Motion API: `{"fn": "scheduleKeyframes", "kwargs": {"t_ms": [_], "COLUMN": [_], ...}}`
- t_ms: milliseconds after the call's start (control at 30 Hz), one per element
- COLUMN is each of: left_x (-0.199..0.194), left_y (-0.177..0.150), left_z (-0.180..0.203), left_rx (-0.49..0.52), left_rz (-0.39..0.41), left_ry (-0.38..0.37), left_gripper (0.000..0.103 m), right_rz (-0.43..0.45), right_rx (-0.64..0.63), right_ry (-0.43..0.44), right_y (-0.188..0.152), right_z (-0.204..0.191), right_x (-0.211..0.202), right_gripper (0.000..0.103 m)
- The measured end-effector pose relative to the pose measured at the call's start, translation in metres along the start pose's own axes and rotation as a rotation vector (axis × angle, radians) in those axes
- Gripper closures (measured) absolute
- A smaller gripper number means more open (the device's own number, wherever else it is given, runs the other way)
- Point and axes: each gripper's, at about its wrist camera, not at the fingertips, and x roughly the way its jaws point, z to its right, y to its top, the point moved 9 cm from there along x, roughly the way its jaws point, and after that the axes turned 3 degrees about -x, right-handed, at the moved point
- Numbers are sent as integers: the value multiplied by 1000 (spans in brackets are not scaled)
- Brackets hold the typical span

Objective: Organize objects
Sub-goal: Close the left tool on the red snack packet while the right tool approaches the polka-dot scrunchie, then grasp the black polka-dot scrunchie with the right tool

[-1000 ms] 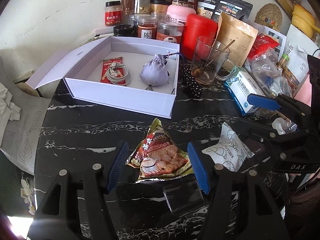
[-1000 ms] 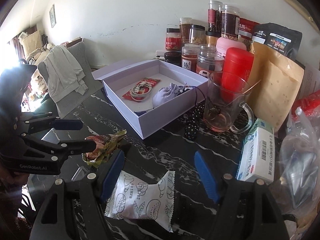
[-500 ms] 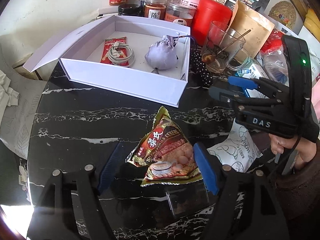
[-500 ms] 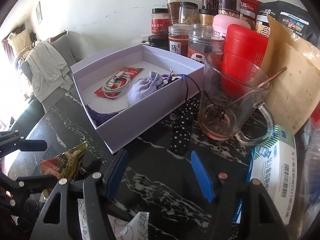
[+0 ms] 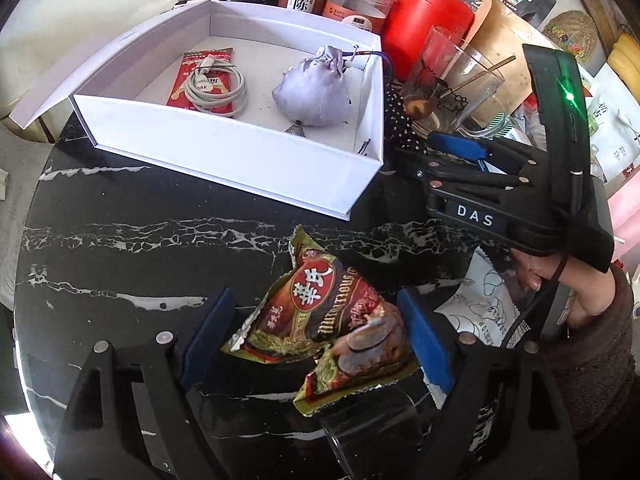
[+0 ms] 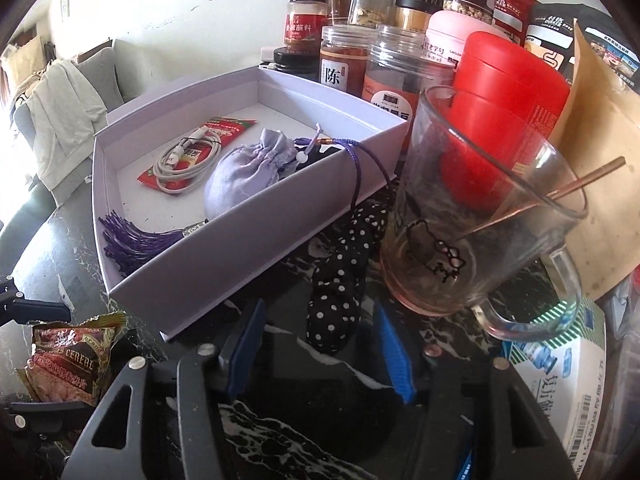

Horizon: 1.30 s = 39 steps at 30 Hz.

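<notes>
A white open box (image 5: 240,156) (image 6: 240,248) holds a red sachet with a coiled white cable (image 5: 212,88) and a lilac drawstring pouch (image 5: 312,92) (image 6: 244,176). My left gripper (image 5: 316,332) is open, its blue pads on either side of a crumpled brown cereal packet (image 5: 332,320) that also shows in the right wrist view (image 6: 68,364). My right gripper (image 6: 320,344) is open, with a black polka-dot cloth item (image 6: 340,288) lying between its pads beside the box. In the left wrist view the right gripper (image 5: 452,156) sits at the box's right end.
A glass mug (image 6: 480,232) with a stick stands right of the polka-dot item. A red canister (image 6: 504,120), jars (image 6: 344,60), a brown paper bag (image 6: 600,160) and a medicine box (image 6: 560,392) crowd the back and right. A white croissant-print packet (image 5: 480,304) lies on the black marble table (image 5: 120,248).
The right gripper moved forward from the white packet to the polka-dot item by the box. The left gripper closed in around the cereal packet, which now looks lifted and crumpled.
</notes>
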Motion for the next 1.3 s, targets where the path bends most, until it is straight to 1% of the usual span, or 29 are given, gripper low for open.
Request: {"fn": "scheduleKeyframes", "kwargs": {"t_ms": [67,100,133,167,233,433,700,967,1067,1300], "left_x": [0,0,0,0,-1,-6,-13,-15,-15,-21], "left_y": [1,2,2,2,2,-2,-11,-18,-22,-31], "left_z": [-1,-3,-4,-5,-6,-4,-1,0,1,1], "left_rx": [2,2,1,-4,-20,-19,-16,-1,8,23], "left_rz": [6,8,9,8,8,11,16,21,21,25], "left_ry": [5,19,19,12,2,10,10,42,54,67], "left_gripper": [21,21,21,21,21,22,23,24,25,26], "right_rz": [-17,-17,-14,-15,-13,-1,15,28,30,35], "right_rx": [9,13,18,18,15,-3,-9,-16,-19,-28], "right_ry": [7,8,9,5,11,29,55,81,79,108], "right_y": [-2,-2,-3,-3,-5,-13,-37,-62,-69,-85], "right_z": [0,1,1,1,0,-10,-21,-35,-39,-49], "right_x": [5,6,6,6,4,-13,-47,-76,-83,-99], "right_gripper": [68,72,80,84,87,88,88,88,88,88]}}
